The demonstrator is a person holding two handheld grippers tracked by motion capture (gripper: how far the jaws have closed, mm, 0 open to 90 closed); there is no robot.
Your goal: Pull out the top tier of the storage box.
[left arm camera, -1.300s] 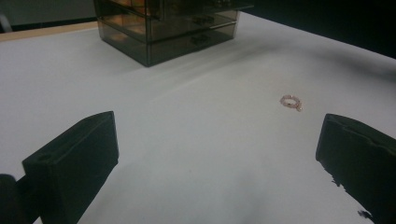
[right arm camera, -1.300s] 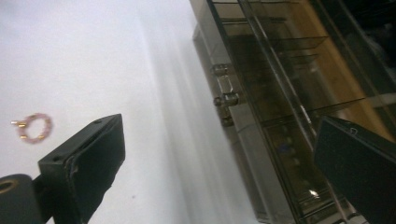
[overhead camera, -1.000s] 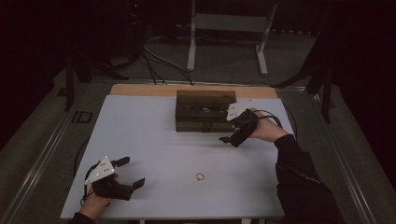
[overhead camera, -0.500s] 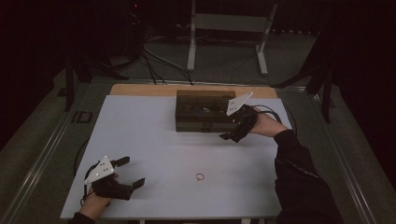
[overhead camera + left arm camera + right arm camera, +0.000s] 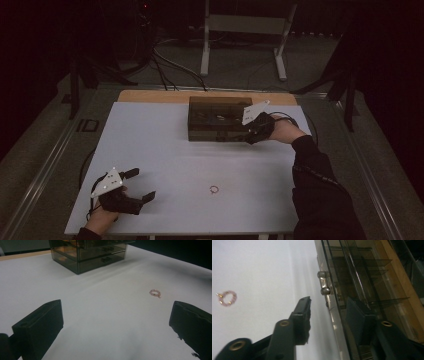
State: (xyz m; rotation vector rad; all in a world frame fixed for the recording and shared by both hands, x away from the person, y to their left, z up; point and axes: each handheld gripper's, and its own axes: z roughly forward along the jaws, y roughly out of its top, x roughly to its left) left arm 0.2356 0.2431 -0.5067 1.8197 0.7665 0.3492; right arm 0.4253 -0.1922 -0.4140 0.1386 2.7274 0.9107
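Right gripper (image 5: 251,136) is at the drawer box (image 5: 217,119) by the desk's far edge, jaws just narrowed around its front panel. Left gripper (image 5: 137,186) sits wide open at the near-left corner, bead ring (image 5: 214,189) nearby.

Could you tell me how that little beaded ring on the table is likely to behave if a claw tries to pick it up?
The beaded ring looks tiny and light, so a nudge would probably slide it across the smooth white table. It lies flat and low, so jaws may struggle to get under it. Being strung beads, it may flex rather than stay rigid.
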